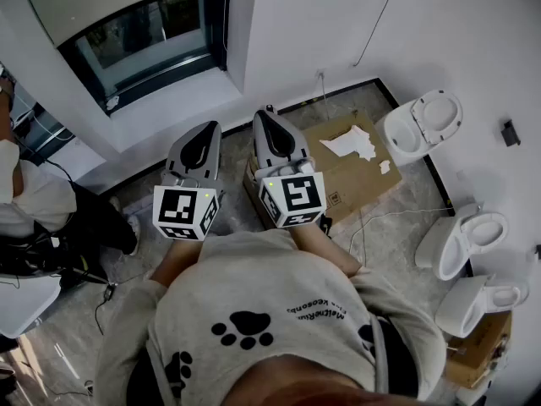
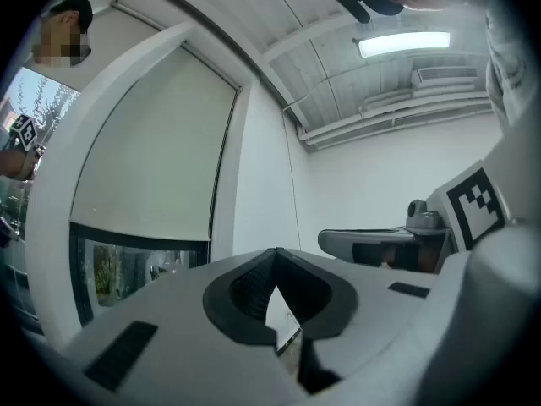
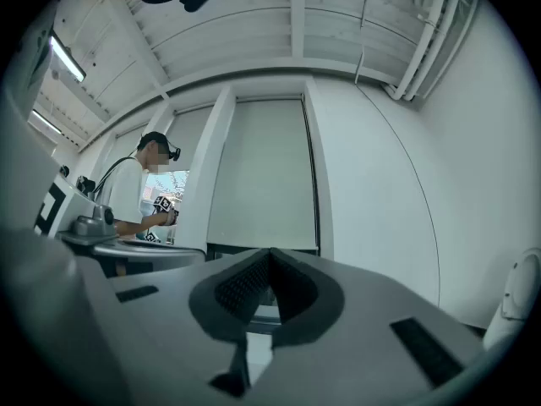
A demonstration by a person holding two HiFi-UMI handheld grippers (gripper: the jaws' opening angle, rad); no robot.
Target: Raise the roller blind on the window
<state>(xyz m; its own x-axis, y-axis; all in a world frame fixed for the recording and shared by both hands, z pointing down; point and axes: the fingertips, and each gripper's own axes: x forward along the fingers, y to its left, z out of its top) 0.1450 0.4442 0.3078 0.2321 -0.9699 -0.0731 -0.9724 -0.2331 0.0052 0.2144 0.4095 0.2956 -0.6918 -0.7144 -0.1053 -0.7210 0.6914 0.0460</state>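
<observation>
Before the roller blind, left gripper and right gripper are closed, empty — white scraps top the cardboard box.

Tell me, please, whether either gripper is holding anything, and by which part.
Nothing is held: the left gripper and the right gripper are both shut and empty.

Left gripper and right gripper, jaws pressed together, both point roughly toward twelve o'clock (right just beside left, at its three o'clock).
</observation>
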